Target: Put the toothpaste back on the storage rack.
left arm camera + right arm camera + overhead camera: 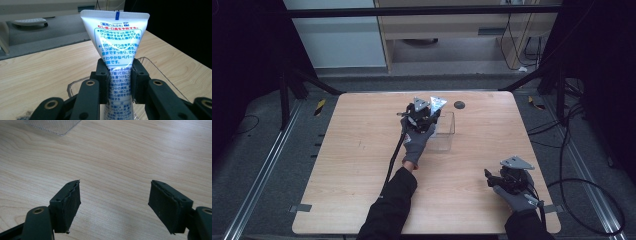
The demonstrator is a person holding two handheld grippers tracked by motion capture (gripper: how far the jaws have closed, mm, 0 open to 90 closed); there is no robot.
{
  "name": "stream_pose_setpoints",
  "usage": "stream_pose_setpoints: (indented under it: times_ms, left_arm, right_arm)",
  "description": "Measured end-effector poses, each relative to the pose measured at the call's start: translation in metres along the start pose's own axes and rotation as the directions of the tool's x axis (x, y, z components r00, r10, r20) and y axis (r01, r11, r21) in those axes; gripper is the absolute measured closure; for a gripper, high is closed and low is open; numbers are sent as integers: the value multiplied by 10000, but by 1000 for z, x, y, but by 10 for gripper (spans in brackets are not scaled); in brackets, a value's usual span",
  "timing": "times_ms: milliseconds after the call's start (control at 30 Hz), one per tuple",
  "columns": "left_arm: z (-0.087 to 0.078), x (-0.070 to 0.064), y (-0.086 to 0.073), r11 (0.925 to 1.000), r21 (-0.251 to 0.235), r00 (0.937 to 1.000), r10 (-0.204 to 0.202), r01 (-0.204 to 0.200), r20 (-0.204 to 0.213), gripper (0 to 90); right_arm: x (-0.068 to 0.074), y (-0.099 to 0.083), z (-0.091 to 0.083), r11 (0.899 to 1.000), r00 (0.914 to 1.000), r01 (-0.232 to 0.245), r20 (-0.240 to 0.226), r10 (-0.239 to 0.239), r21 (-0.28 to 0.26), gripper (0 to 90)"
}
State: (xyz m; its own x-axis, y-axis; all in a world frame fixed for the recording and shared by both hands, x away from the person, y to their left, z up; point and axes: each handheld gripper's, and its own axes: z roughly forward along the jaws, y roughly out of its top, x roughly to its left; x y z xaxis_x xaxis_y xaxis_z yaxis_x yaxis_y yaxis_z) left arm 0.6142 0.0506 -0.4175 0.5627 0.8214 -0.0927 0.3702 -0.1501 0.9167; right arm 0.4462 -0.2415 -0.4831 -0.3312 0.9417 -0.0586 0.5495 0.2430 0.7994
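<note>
In the lower right of the high view the right gripper (490, 176) sits low over the bare wooden table (362, 165), held by a gloved hand (517, 195); in the right gripper view its two black jaws stand spread wide apart with nothing between them, only wood grain below, and a corner of the clear plastic box (53, 126) shows at the upper left edge of that frame. Farther up, near the middle of the high view, a dark sleeve (389, 210) rises from the bottom edge to the other gloved hand (417, 142), which holds the left gripper (424, 112) at the near left side of the clear plastic box (447, 131). In the left gripper view the left gripper (119, 80) has its jaws pressed against a white toothpaste tube (116, 42), pinching it about midway, with the flat crimped end pointing up toward the top of the frame and blue and red print on its face. The rim of the box (160, 66) curves just behind and below the jaws, and the lower part of the tube runs down past them toward the box opening; whether its bottom end touches the floor of the box I cannot tell. Beyond the box, in the upper centre of the high view, a small dark round disc (459, 104) sits near the far table edge.
</note>
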Motion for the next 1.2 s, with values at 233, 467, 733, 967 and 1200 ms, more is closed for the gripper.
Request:
stream_pose_setpoints:
  times_ms: [233, 467, 733, 967, 1200]
  left_arm:
    - [-2, 3, -4, 10000, 15, 9999, 62, -62, 90, 716]
    - [-4, 3, -11, 9999, -22, 9998, 138, -138, 165, 715]
    - [-6, 2, -20, 9993, 211, 9994, 308, -311, 149, 709]
    - [-5, -2, -29, 9961, 642, 9981, 597, -606, 152, 699]
    - [-9, -3, -31, 9982, 481, 9982, 322, -346, 497, 601]
  right_arm:
    - [1, 0, 0, 10000, 10000, 16, -17, -16, 49, 250]
    - [0, 0, 0, 10000, 10000, 19, -17, -19, 72, 250]
    - [0, 0, 0, 10000, 10000, 41, -2, -41, 11, 249]
    - [0, 0, 0, 10000, 10000, -36, 16, 36, 22, 248]
    - [0, 0, 0, 10000, 10000, -37, 13, 37, 35, 246]
